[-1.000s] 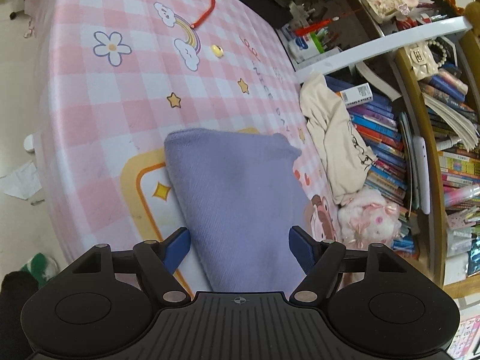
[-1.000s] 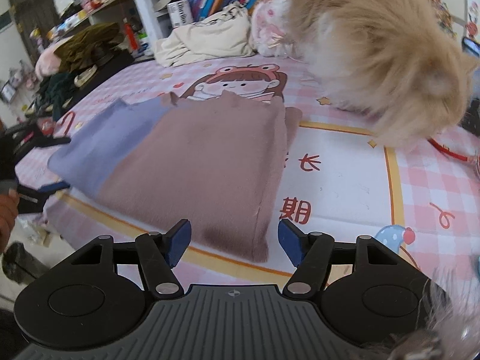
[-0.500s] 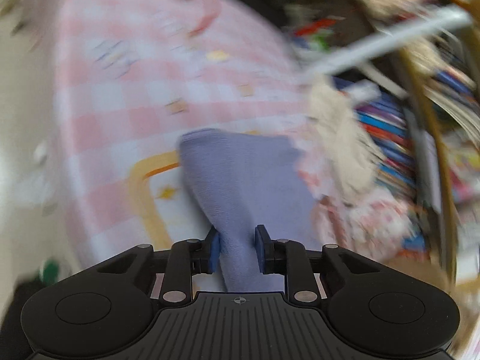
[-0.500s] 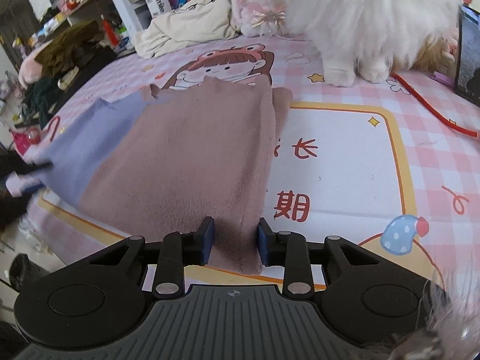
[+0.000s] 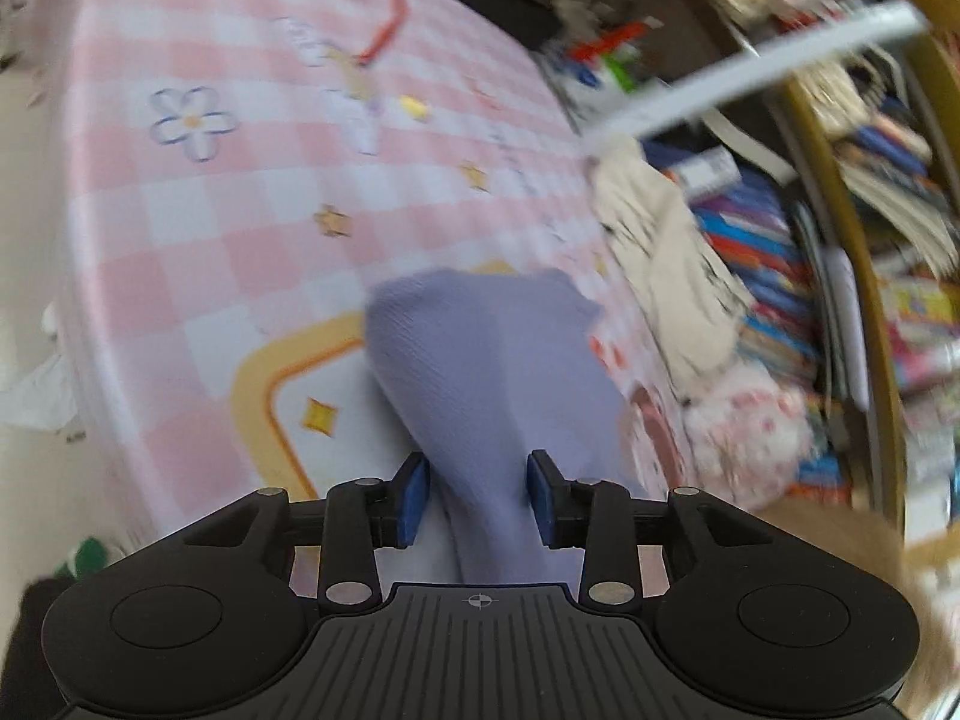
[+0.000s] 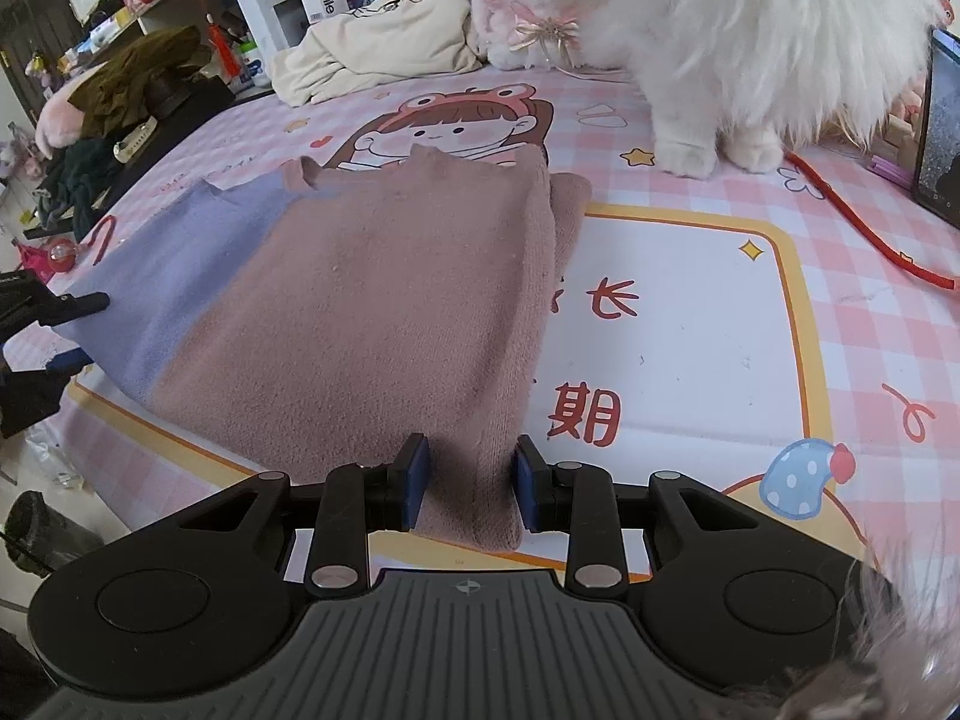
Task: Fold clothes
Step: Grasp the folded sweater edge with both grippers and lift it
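A knitted sweater, half lilac and half dusty pink [image 6: 372, 312], lies flat on a pink checked cartoon bedsheet [image 6: 690, 324]. My left gripper [image 5: 478, 501] is shut on the sweater's lilac part [image 5: 480, 372] at its near edge; the cloth bunches between the blue pads. My right gripper [image 6: 465, 483] is shut on the pink hem near its right corner. The left gripper also shows at the left edge of the right wrist view [image 6: 60, 324].
A white fluffy cat [image 6: 750, 42] stands on the bed behind the sweater. A cream garment [image 6: 384, 48], a pink plush toy [image 6: 528, 18] and bookshelves [image 5: 840, 252] line the far side. A red cord [image 6: 858, 234] lies to the right. A phone [image 6: 939, 132] stands at the right edge.
Both grippers went from open to shut on the sweater's near edge. The left view shifted and blurred as that hand moved. The cat stood up and moved back.
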Motion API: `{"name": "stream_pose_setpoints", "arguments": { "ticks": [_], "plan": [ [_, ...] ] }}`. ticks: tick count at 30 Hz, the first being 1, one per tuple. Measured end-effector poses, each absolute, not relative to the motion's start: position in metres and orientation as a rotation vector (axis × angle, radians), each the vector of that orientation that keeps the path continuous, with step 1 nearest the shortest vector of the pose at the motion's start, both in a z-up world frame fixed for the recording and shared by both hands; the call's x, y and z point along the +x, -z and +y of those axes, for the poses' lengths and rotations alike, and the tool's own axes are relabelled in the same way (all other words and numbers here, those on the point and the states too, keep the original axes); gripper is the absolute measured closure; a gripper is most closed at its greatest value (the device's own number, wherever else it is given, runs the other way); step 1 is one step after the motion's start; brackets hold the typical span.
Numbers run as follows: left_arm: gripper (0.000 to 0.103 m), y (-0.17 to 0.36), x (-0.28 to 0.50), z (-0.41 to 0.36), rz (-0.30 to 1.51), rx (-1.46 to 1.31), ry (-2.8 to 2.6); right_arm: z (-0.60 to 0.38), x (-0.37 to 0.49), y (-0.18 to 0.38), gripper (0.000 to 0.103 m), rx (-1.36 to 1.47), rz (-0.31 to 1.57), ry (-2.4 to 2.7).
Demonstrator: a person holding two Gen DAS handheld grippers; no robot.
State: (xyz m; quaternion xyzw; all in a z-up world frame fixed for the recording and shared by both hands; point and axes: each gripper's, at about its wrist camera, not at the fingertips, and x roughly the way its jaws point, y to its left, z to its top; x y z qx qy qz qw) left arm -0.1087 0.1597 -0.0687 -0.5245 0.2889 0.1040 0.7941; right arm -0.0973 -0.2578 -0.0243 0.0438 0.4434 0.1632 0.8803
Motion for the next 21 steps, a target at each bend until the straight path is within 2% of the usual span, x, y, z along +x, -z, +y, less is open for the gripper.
{"name": "stream_pose_setpoints", "arguments": {
  "ticks": [4, 6, 8, 21],
  "plan": [
    [0.072, 0.070, -0.109, 0.164, 0.609, -1.130, -0.217, -0.256, -0.097, 0.024, 0.075, 0.095, 0.923, -0.333],
    [0.085, 0.070, -0.109, 0.167, 0.602, -1.131, -0.213, -0.255, -0.097, 0.023, 0.075, 0.089, 0.921, -0.330],
    [0.091, 0.071, -0.110, 0.169, 0.596, -1.132, -0.210, -0.254, -0.097, 0.022, 0.075, 0.087, 0.918, -0.331],
    [0.092, 0.060, -0.131, 0.219, 0.542, -1.147, -0.316, -0.191, -0.088, 0.017, 0.072, -0.052, 0.885, -0.578]
  ]
}}
